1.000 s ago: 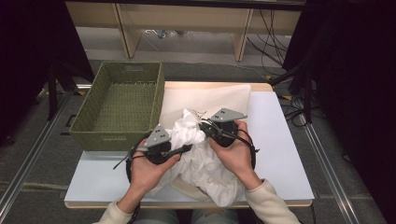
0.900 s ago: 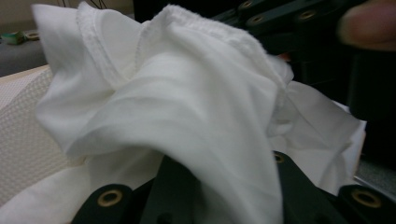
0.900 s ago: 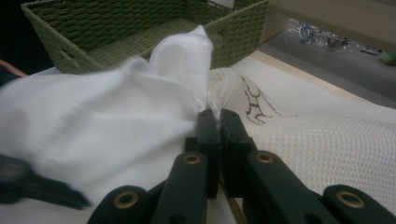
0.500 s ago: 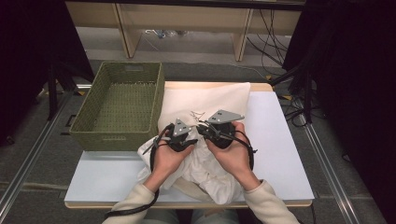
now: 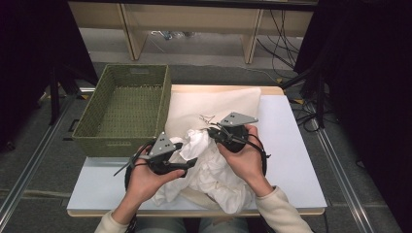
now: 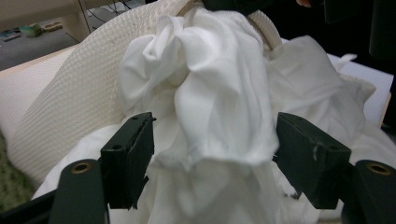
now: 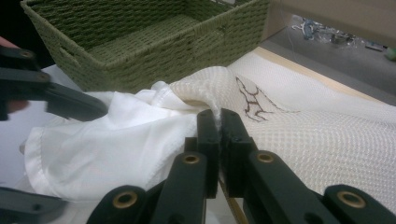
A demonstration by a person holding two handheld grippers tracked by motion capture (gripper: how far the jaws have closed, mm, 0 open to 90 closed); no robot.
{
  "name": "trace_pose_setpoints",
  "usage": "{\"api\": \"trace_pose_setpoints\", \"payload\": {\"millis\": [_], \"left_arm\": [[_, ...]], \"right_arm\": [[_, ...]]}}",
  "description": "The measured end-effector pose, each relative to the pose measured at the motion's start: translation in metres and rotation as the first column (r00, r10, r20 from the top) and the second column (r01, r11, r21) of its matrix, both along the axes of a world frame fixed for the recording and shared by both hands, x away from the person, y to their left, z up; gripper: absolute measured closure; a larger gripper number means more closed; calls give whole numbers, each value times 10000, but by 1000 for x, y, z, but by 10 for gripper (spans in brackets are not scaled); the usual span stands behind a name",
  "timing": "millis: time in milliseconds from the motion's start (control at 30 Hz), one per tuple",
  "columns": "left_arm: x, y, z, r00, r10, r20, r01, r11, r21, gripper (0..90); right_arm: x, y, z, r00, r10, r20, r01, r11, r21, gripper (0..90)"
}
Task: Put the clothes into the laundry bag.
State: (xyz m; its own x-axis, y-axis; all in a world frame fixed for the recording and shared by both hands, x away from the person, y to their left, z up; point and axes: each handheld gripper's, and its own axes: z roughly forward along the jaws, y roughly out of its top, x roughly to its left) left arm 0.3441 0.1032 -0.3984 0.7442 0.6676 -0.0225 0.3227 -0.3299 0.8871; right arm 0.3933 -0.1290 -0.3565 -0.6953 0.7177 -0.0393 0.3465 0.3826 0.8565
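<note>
With the right hand-held gripper (image 7: 218,122) pinching only a thin cream mesh bag (image 7: 299,126) edge and the left hand-held gripper (image 6: 215,158) gaping around the white cloth (image 6: 219,93), the edge may slip free

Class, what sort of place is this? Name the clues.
Probably a lab recording station: dark curtains, loose cables on the floor, and a bare table with a basket and cloth.

- Left gripper (image 5: 187,154): black body, topped by a grey three-cornered plate with small holes; thin black cable trailing behind the fingers.
- Left fingers (image 6: 128,156): matte black blocks, a brass-ringed pivot below each.
- Right gripper (image 5: 212,131): same black body and grey plate.
- Right fingers (image 7: 208,133): black links with brass-ringed pivots.
- Sleeves: cream, ribbed cuffs.
</note>
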Motion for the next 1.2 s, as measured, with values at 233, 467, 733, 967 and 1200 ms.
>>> {"api": "trace_pose_setpoints", "payload": {"millis": [233, 467, 733, 967, 1200], "left_arm": [[21, -9, -48, 9975, -81, -698, 196, 9859, 1663, 350], [29, -20, -59, 9934, -156, -1134, 321, 9890, 1447, 683], [13, -10, -31, 9933, -38, -1151, -16, 9989, -471, 807], [6, -21, 8, 9992, -330, -229, 296, 9904, -1347, 811], [31, -40, -1, 9997, 159, -170, -173, 9959, -882, 806]], "right_arm": [[-1, 0, 0, 10000, 1, -11, -1, 9999, -131, 883], [0, 0, -1, 9998, 107, -143, -109, 9999, -110, 883], [0, -2, 0, 9999, -30, -128, 29, 10000, -80, 883], [-4, 1, 2, 9999, -97, -66, 98, 9999, 127, 886], [-11, 2, 11, 9998, 127, 173, -133, 9995, 293, 890]]}}
